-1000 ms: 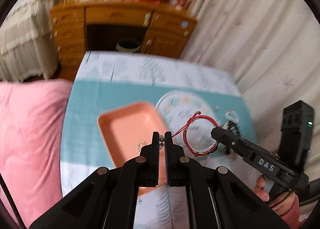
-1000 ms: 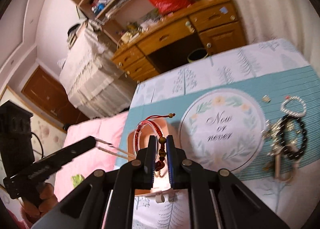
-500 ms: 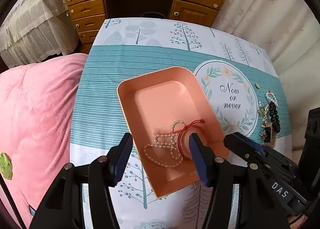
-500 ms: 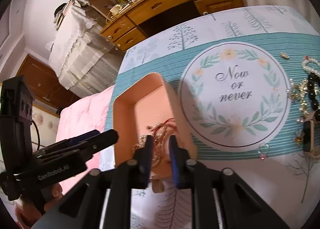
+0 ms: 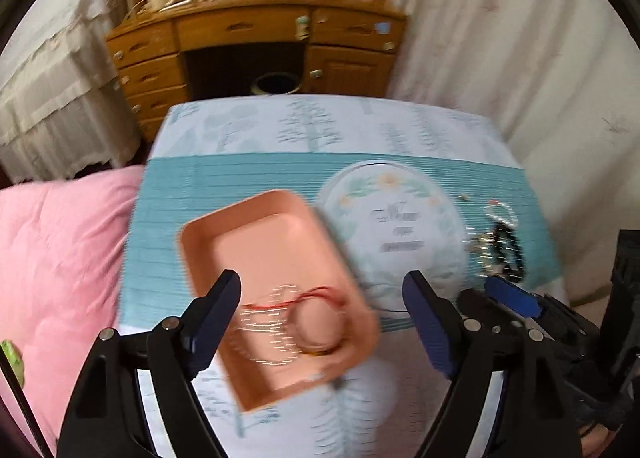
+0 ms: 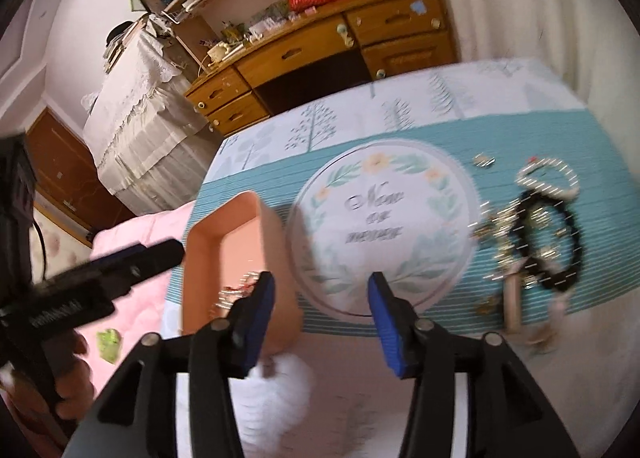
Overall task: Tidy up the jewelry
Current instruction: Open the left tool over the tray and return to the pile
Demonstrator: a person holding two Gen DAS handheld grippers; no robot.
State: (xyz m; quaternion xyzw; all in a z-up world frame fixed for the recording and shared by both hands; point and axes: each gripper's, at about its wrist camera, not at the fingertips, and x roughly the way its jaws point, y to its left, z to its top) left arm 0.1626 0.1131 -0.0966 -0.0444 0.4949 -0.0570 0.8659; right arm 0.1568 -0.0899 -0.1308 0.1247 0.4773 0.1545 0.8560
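Left gripper (image 5: 322, 290) jaws spread wide, just been opening, nothing pinched; red cord bracelet (image 5: 316, 314) and pearl strand (image 5: 272, 326) lie loose in the pink tray (image 5: 256, 242) below the gap. Right gripper (image 6: 320, 294) jaws also apart, just been opening, nothing between the pads; only tray wall and tablecloth (image 6: 440, 106) show in the gap.

Both pieces sit at the tray's near end, bracelet loop at 3 o'clock of the pearls, overlapping them. Heavy motion blur, so finer detail can't be read.

Tray lies on the teal striped band, tilted, with its right edge just beside the round "Now or never" print (image 6: 380, 226).

Remaining jewelry pile (image 6: 536, 234) is on the cloth at 3 o'clock of the print: black bead bracelet, white pearl bracelet, small metal bits, well apart from the tray.

Wooden desk (image 5: 256, 34) at 12 o'clock beyond the table, pink quilt (image 5: 60, 258) at 9.
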